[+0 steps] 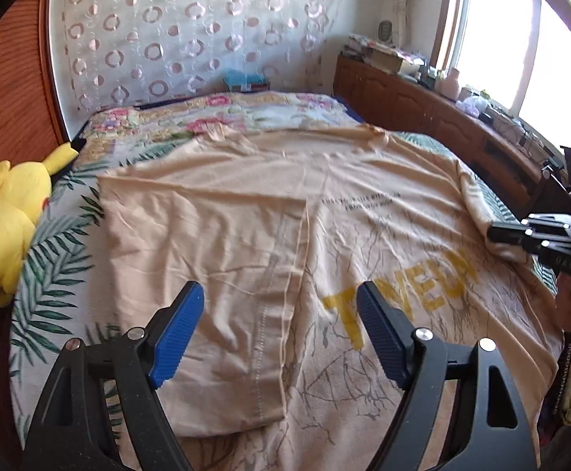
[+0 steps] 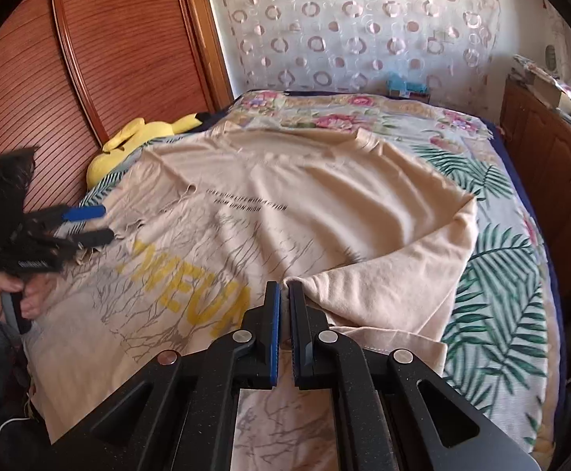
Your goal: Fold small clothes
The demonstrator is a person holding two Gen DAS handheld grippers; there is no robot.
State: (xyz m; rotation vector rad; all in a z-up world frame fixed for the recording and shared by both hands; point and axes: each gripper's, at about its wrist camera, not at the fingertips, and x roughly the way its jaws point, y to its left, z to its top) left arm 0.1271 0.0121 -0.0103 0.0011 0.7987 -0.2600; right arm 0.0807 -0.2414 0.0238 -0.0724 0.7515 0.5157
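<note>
A beige T-shirt [image 1: 269, 212] with yellow letters and a grey tree print lies spread on the bed; its left side is folded over the middle. My left gripper [image 1: 279, 294] is open and empty, hovering just above the folded edge. It also shows in the right wrist view [image 2: 93, 223], open over the shirt's left side. My right gripper [image 2: 284, 288] is shut on the T-shirt's right edge [image 2: 383, 274] and holds it bunched and lifted over the print. It shows at the right edge of the left wrist view [image 1: 497, 231], pinching fabric.
A bedsheet [image 2: 493, 259] with a leaf and flower pattern covers the bed. A yellow plush toy [image 1: 2, 227] lies at the bed's left side. A wooden wardrobe [image 2: 101, 39] stands left. A wooden cabinet [image 1: 434, 110] with clutter runs under the window at the right.
</note>
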